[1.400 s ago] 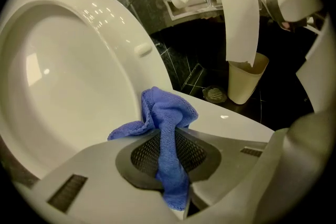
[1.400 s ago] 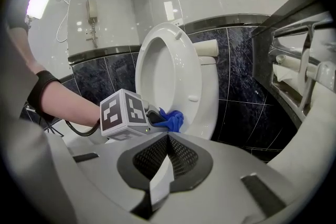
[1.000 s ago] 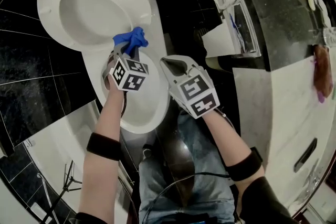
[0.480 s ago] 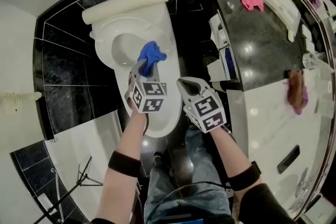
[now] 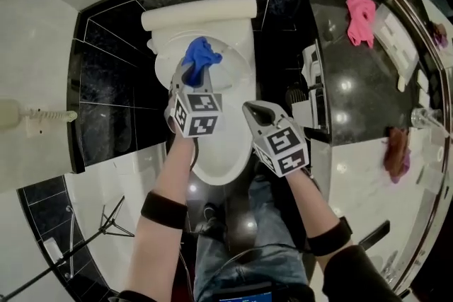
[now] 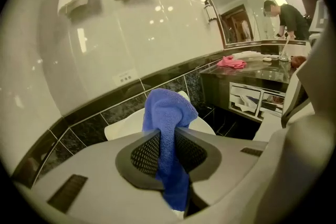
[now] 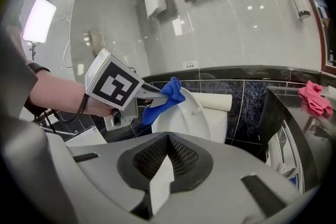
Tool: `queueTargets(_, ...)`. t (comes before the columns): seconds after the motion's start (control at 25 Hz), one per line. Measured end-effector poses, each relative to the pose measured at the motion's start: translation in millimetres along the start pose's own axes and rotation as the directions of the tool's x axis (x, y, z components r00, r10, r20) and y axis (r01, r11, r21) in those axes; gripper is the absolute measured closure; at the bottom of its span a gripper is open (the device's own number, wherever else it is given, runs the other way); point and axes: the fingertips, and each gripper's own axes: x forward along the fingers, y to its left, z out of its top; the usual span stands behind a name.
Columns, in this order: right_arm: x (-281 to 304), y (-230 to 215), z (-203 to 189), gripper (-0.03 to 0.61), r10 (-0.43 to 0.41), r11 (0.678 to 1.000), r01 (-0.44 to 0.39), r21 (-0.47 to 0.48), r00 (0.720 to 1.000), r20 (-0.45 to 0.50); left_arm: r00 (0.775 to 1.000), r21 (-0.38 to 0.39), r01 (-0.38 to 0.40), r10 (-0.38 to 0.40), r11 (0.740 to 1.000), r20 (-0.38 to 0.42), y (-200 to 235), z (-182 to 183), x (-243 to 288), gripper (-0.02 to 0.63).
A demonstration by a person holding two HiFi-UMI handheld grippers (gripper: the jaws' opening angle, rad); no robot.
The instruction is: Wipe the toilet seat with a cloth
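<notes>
- Left of centre in the head view: left gripper [image 5: 188, 73], jaws narrowed onto a fold of the blue cloth [image 5: 202, 54], pinching it firmly, with loose ends spilling out front and back.
- Cloth held in the air over the toilet, upper middle of the frame, seemingly clear of the porcelain rather than pressed to it.
- Soft, light and floppy, terry by the look of it; likely to bunch and drag instead of sliding flat. Best gripped deep in a thick fold, as now, leaving a free pad at the front for wiping.
- Toilet seat [image 7: 195, 113] tipped up against the tank, bowl [image 5: 223, 152] open below; hard, smooth, probably slick.
- Right of centre: right gripper [image 5: 252, 109], jaws closed together, holding nothing, hovering beside the bowl.
- Far upper right: pink rag [image 5: 361, 16] lying on the dark counter, well apart.
</notes>
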Motion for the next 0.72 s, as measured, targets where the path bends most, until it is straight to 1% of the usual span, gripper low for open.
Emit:
queueTargets(0.2, 15.2, -2.3, 5.7, 0.561, 0.041, 0.999, -0.042, -0.022, 0.999, -0.019, 0.998, -0.051, -0.062, 0.060, 0.997, -0.027, 32.8, -3.7, 19.1, 0.545)
queueTargets(0.4, 29.3, -12.7, 1.9, 0.561, 0.054, 0.998, -0.055, -0.029, 0.998, -0.043, 0.996, -0.071, -0.081, 0.078, 0.994, -0.054, 49.2, -16.3, 42.1, 0.545)
queueTargets(0.56, 36.6, -17.9, -2.4, 0.561, 0.059, 0.998, -0.061, -0.035, 0.997, -0.052, 0.994, -0.118, -0.101, 0.097, 0.988, -0.042, 62.3, -21.9, 51.7, 0.545)
queueTargets(0.64, 39.4, -19.8, -4.9, 0.561, 0.060, 0.998, -0.062, -0.033, 0.997, -0.054, 0.993, -0.140, -0.120, 0.117, 0.983, -0.030, 69.3, -23.2, 51.5, 0.545)
queueTargets(0.72, 42.2, -19.1, -9.1, 0.563, 0.063, 0.997, -0.064, -0.029, 0.996, -0.060, 0.989, -0.163, -0.144, 0.140, 0.976, -0.038, 76.3, -30.7, 49.9, 0.545)
